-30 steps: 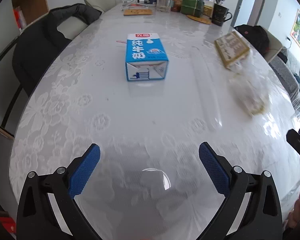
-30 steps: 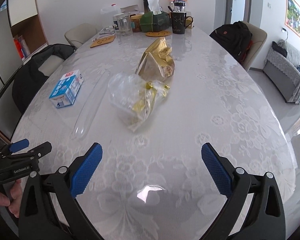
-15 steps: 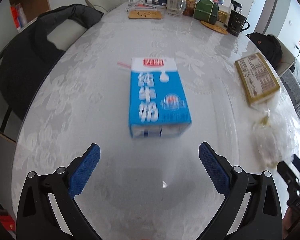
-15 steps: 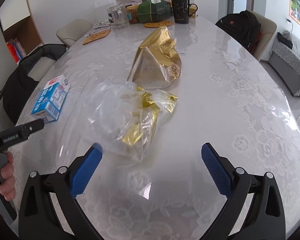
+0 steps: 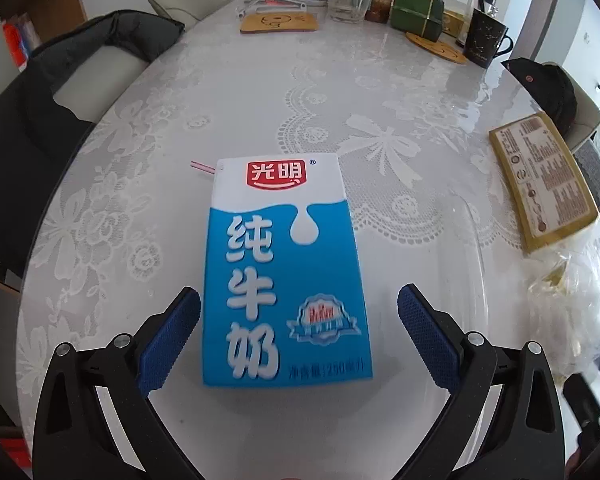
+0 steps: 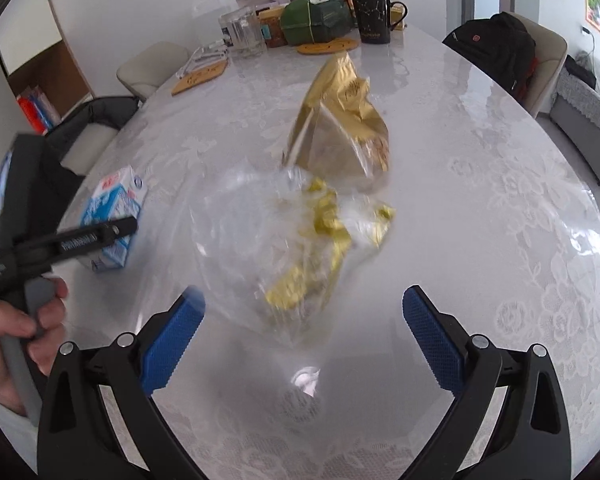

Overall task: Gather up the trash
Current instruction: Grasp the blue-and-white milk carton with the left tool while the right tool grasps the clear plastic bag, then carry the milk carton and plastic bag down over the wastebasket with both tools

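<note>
The big white counter [image 5: 260,92] is wearing a lacy cloth. The clear plastic bag [image 6: 260,216] (with shiny gold wrappers inside) is lying in the middle, touching the gold snack bag [image 6: 340,128] behind it. The blue milk box [image 5: 284,276] is lying flat near the left side. The left tool [image 5: 299,334] is standing wide open around the box, holding nothing. The right tool [image 6: 303,330] is gaping wide at the plastic bag, holding nothing.
</note>
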Action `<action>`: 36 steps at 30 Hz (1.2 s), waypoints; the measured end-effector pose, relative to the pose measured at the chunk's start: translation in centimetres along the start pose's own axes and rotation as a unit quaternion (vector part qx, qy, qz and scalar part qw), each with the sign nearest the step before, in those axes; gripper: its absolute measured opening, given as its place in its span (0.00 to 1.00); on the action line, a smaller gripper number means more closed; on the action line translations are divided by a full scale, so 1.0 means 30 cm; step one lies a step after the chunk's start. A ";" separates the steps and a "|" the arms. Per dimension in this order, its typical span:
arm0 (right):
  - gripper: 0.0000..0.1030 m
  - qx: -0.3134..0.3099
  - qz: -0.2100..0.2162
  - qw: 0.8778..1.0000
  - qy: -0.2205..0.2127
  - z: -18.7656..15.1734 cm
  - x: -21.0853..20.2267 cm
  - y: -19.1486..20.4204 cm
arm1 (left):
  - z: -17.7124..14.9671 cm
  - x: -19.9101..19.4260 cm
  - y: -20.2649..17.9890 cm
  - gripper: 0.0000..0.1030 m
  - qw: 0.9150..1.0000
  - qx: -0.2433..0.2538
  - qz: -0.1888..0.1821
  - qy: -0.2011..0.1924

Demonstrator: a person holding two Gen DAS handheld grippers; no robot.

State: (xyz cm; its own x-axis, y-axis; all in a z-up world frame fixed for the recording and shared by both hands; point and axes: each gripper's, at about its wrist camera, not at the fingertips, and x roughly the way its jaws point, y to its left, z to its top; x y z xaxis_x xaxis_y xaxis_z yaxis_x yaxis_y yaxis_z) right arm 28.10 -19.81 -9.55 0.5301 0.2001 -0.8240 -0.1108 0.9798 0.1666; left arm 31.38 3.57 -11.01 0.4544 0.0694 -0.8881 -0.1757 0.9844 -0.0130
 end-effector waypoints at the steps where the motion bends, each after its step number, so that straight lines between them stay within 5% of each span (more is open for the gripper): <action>1: 0.93 0.004 -0.001 1.000 0.001 0.015 0.007 0.003 | 0.006 0.008 -0.001 0.93 1.000 -0.001 -0.001 0.002; 8: 0.92 0.019 0.006 1.000 0.024 0.076 0.089 0.031 | 0.026 0.046 -0.001 0.78 1.000 -0.006 -0.012 0.015; 11: 0.85 0.026 -0.002 0.999 0.024 0.087 0.112 0.035 | 0.034 0.044 -0.011 0.61 1.000 0.001 0.004 0.005; 24: 0.32 0.021 -0.010 1.000 0.005 0.067 0.093 0.030 | -0.057 -0.066 -0.015 0.61 1.000 0.011 -0.011 -0.018; 36: 0.22 0.004 -0.018 1.000 -0.003 0.010 0.022 0.047 | -0.181 -0.161 -0.003 0.61 1.000 0.003 -0.012 -0.027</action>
State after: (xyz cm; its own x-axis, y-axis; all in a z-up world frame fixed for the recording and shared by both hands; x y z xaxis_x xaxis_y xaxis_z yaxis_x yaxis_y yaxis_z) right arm 28.54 -18.30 -9.70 0.5385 0.1651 -0.8263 -0.0850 0.9863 0.1417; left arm 24.46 2.28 -9.22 0.5047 0.0540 -0.8616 -0.1586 0.9869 -0.0310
